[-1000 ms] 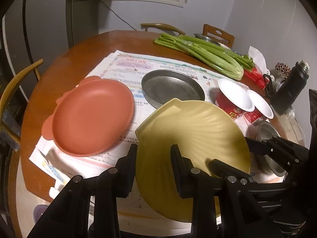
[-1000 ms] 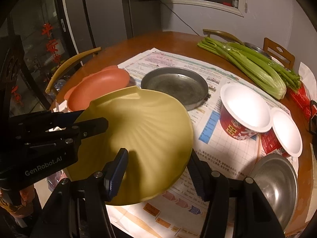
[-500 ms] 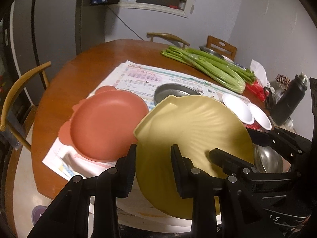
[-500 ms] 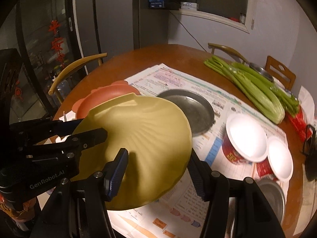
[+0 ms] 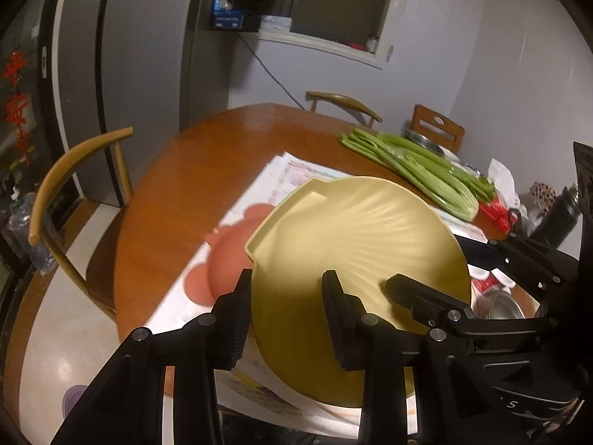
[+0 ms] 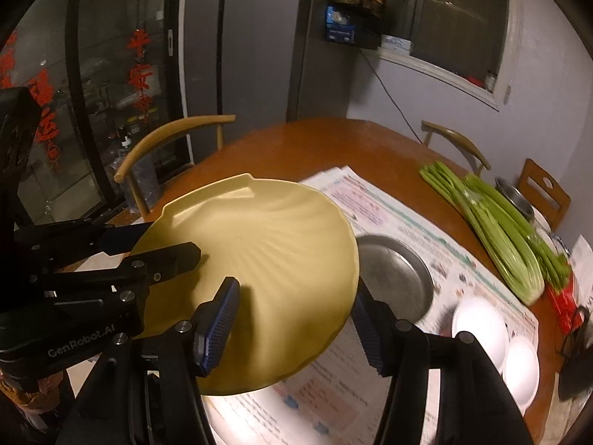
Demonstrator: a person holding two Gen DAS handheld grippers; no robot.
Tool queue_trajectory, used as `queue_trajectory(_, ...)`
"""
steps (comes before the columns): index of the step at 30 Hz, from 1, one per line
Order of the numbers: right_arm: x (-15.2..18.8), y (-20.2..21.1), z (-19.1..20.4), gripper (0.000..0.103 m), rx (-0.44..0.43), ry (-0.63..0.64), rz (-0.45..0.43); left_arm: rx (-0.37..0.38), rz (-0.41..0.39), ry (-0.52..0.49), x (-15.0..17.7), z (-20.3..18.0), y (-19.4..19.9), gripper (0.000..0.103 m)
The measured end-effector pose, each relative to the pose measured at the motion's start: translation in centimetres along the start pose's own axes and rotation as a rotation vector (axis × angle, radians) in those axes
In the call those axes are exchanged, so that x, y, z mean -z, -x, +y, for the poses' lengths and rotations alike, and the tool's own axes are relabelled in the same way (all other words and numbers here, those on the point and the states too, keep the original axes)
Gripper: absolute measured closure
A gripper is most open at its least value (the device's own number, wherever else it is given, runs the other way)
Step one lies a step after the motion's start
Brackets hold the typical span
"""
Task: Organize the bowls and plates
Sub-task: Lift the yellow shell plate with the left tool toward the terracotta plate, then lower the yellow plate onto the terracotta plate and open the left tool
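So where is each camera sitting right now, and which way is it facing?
Left wrist: on the left gripper, looking down its fingers across the yellow plate to the celery; the right gripper shows at right, and the jaws are opening on the plate's rim.
Right wrist: on the right gripper, facing the table; the left gripper shows at left.
Shared: plate, celery, table, each other's gripper.
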State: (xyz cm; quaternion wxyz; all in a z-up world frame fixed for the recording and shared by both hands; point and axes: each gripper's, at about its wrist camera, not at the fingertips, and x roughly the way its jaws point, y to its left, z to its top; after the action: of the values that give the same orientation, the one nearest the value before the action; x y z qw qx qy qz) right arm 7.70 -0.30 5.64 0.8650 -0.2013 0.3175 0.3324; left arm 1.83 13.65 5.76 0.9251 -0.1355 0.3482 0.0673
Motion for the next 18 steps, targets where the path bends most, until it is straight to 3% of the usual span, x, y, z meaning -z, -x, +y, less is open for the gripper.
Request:
queue_trajectory(11,-4.9,-0.9,1.4,0.043,-0.035,0.049,-0.093,-0.032,-0.03,0.039,-3.2,3.0,-0.6,0.066)
queue_trajectory(18,-5.1,-4.8,1.2,0.043,-0.069,0.034,-0.036,-0.05,0.028,0.058,-3.2,4.6,-3.7,0.066)
